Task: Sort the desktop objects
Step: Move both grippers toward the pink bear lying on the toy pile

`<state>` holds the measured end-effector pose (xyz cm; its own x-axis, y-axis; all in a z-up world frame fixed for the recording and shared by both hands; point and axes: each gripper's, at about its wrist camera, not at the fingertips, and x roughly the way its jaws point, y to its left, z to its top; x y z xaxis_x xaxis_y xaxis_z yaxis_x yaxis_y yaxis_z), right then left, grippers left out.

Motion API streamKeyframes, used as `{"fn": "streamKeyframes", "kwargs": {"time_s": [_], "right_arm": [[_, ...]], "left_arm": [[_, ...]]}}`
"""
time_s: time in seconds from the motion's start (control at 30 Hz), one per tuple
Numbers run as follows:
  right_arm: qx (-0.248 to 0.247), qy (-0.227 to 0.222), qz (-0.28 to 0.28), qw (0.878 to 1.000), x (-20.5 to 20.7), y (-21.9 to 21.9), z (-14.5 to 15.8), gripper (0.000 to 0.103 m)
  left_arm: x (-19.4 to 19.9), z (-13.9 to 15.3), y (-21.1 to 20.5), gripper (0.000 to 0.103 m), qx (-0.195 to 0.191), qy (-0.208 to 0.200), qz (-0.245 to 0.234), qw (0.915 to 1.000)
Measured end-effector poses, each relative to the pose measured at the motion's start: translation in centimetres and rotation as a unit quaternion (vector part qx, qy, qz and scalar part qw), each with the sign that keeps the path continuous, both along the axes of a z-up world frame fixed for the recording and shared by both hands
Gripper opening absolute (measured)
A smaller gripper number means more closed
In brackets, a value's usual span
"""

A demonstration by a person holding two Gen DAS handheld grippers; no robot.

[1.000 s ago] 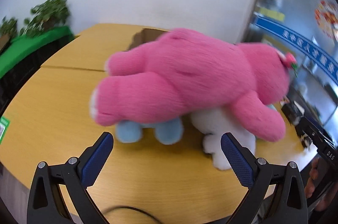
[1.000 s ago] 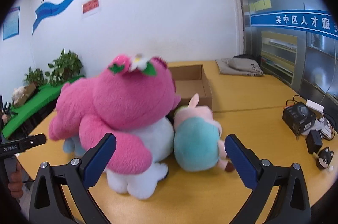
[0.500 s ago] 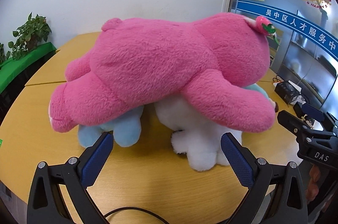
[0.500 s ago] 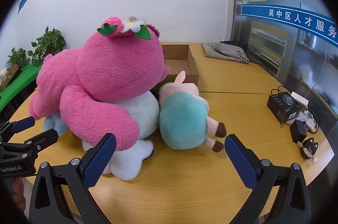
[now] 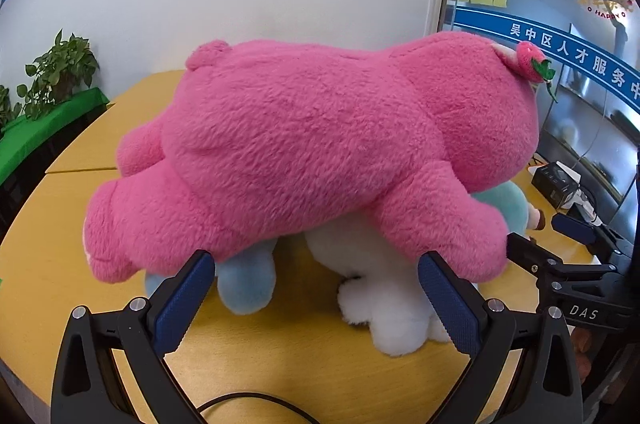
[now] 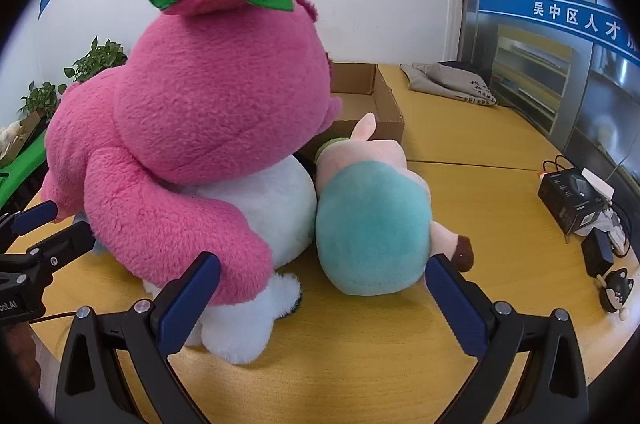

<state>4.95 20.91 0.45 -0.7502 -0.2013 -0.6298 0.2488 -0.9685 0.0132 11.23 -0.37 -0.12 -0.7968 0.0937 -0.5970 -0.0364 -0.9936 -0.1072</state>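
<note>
Left gripper [image 5: 312,298] jaws wide apart, nothing between them, sitting right at the near edge of the pink plush bear [image 5: 320,152]. Bear lies face-down across a white plush [image 5: 384,288] and a light blue plush [image 5: 248,284] on the wooden counter [image 5: 44,264]. Right gripper [image 6: 320,294] also spread open, empty, pointing at the pile from the bear's head end. Teal-and-pink plush [image 6: 372,224] lies just at 3 o'clock of the white one, touching it. Cardboard box [image 6: 384,100] at 12 o'clock behind the pile. Black box [image 6: 572,200], cables and a small cat figurine [image 6: 616,290] at 3 o'clock near the counter edge.
</note>
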Motion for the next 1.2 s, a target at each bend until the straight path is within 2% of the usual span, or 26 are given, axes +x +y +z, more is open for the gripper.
{"fn": "streamKeyframes", "kwargs": {"time_s": [0.23, 0.67, 1.0, 1.2], "right_arm": [[0.007, 0.003, 0.005, 1.0, 0.0, -0.1, 0.2, 0.102], [0.014, 0.01, 0.023, 1.0, 0.2, -0.9, 0.9, 0.102], [-0.004, 0.017, 0.042, 0.999, 0.1, -0.9, 1.9, 0.102], [-0.036, 0.052, 0.092, 0.994, 0.2, 0.5, 5.0, 0.102]], "left_arm": [[0.1, -0.4, -0.6, 0.103, 0.016, -0.003, 0.003, 0.9999], [1.0, 0.1, -1.2, 0.103, 0.015, 0.001, -0.004, 0.9999], [0.6, 3.1, -5.1, 0.103, 0.066, 0.007, -0.018, 0.9977], [-0.6, 6.8, -8.1, 0.103, 0.072, 0.023, -0.016, 0.997]]}}
